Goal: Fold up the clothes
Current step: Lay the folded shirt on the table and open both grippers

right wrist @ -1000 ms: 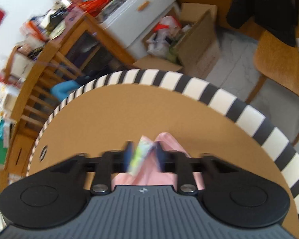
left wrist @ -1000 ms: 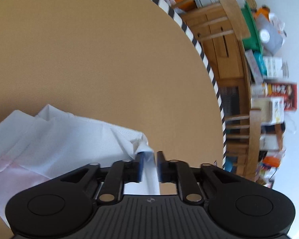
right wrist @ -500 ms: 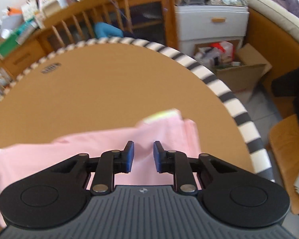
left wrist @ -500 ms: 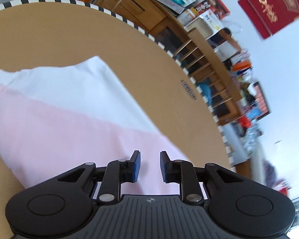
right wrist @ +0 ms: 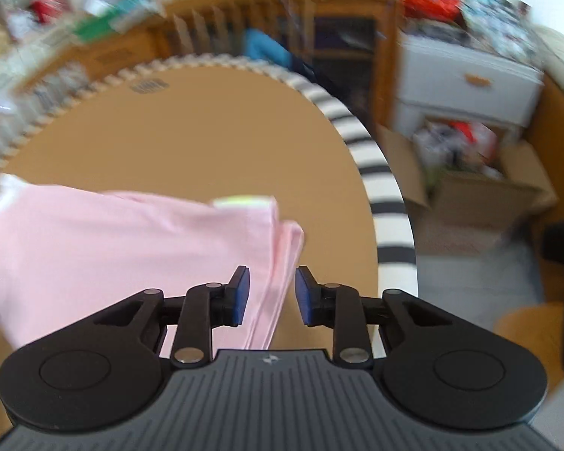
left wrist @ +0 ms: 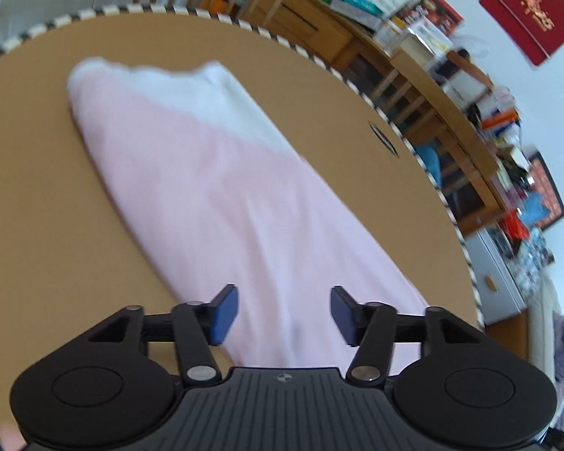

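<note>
One garment (left wrist: 222,195), pink with a white band at its far end, is laid flat on the round brown surface (left wrist: 37,173), as a long narrow shape several layers thick. In the right wrist view its near end (right wrist: 274,263) shows stacked edges and a pale yellow-green strip (right wrist: 244,201), possibly a label; blur prevents certainty.

Handling, as judged: light, soft and limp knit cloth, not fragile. No stiffness is to be expected; any lifted part would sag and drag the layers under it. The stack may slide or fan apart if only the top layer is pinched.

Hold points, as judged: corners and the layered end edge, with all layers taken together between the pads. A hold at mid-panel would only bunch the cloth.

Left gripper (left wrist: 284,315): jaws spread wide, nothing held, poised over the pink end of the garment.

Right gripper (right wrist: 272,295): jaws parted moderately, nothing held, set just at the layered edge.

Stage: the lie fits either a garment partly folded with a further fold due, or one folded as far as intended; this cannot be settled.

Surroundings: black-and-white striped rim (right wrist: 387,195) round the surface; wooden shelving (left wrist: 413,86), a cardboard box (right wrist: 470,195) and a white drawer unit (right wrist: 470,79) beyond.
</note>
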